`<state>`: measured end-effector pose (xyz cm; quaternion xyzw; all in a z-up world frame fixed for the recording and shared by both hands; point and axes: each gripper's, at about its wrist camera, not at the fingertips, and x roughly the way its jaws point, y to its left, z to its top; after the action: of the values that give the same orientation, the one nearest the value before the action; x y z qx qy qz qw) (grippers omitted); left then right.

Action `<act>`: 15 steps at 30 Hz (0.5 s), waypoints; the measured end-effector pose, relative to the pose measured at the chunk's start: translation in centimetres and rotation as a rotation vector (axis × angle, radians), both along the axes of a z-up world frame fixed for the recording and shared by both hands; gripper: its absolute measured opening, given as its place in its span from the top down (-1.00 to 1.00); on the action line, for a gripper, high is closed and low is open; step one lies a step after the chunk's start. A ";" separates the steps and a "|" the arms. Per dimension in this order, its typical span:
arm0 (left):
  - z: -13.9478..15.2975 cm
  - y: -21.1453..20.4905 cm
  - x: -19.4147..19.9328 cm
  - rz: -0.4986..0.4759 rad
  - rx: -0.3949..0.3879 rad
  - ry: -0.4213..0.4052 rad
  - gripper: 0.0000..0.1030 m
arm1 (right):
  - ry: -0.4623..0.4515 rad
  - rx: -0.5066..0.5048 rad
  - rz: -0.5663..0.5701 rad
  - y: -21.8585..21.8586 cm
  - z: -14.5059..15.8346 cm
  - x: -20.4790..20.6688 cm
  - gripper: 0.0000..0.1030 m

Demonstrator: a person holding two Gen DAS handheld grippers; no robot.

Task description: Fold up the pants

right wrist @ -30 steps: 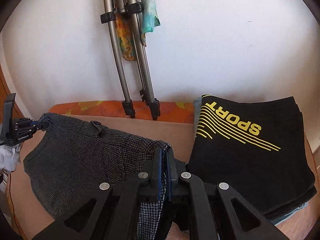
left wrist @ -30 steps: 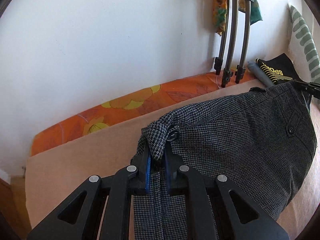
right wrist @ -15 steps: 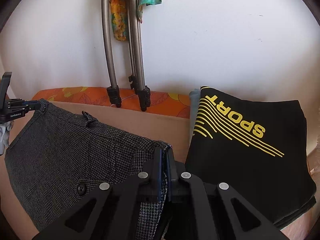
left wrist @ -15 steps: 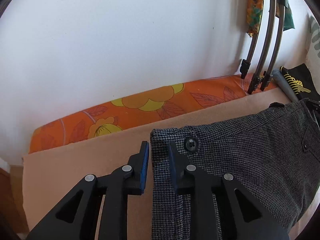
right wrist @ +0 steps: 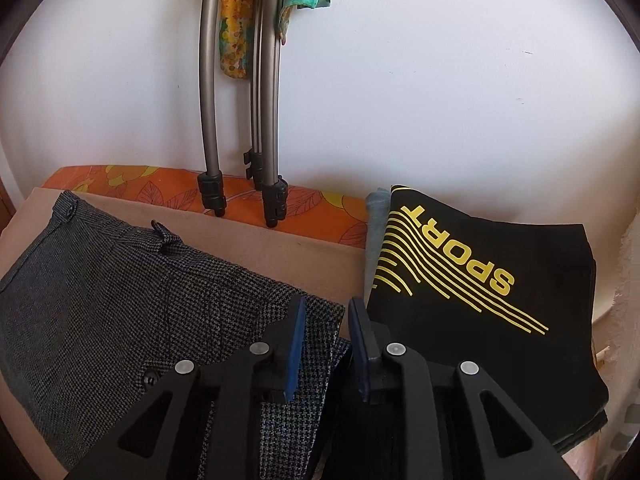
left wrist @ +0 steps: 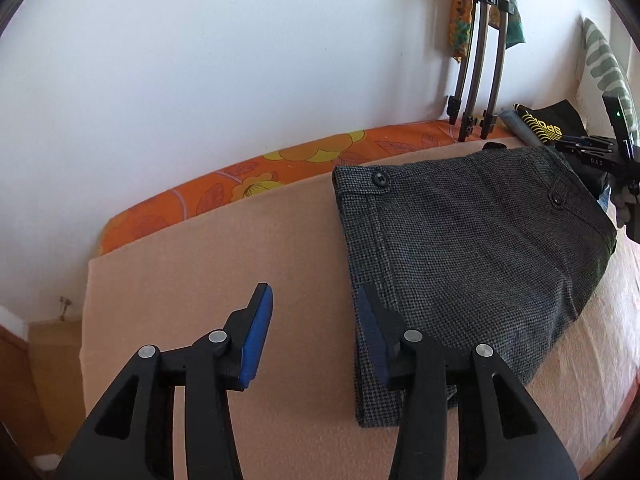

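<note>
The grey houndstooth pants [left wrist: 472, 248] lie folded flat on the peach-coloured bed surface [left wrist: 208, 272], waistband with a black button toward the wall. My left gripper [left wrist: 314, 312] is open and empty, pulled back from the pants' left edge; its right finger overlaps the cloth edge. The pants also show in the right wrist view [right wrist: 120, 300]. My right gripper [right wrist: 326, 320] is open, its jaws a little apart over the pants' right corner, holding nothing. It shows in the left wrist view [left wrist: 588, 152] at the far right.
A folded black garment with yellow "SPORT" print [right wrist: 472, 300] lies right of the pants on a grey one. Tripod legs [right wrist: 240, 128] stand on the orange flowered sheet [left wrist: 256, 184] against the white wall. The bed's left edge [left wrist: 86, 320] drops to the floor.
Both grippers have opened and let go of the pants' waistband. The pants, held up a second ago, now lie flat. My left gripper has drawn back and to the left.
</note>
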<state>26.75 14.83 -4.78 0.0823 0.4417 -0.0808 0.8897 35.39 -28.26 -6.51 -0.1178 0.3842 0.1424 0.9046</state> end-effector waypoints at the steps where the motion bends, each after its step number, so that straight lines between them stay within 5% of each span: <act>1: -0.3 0.3 -0.8 -0.001 -0.018 0.013 0.16 | -0.022 -0.004 0.007 0.0 0.7 -0.8 0.33; 8: -2.3 0.3 -4.0 -0.018 -0.124 0.091 0.07 | 0.005 0.090 0.238 3.8 4.3 -11.0 0.27; 15: -4.3 0.7 -4.2 -0.018 -0.194 0.128 -0.03 | 0.113 0.050 0.551 14.1 1.9 -21.1 0.24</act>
<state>22.52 15.57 -9.05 -0.0055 0.4867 -0.1362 0.8628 14.27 -14.19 -4.64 -0.1875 0.3840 0.3989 0.8113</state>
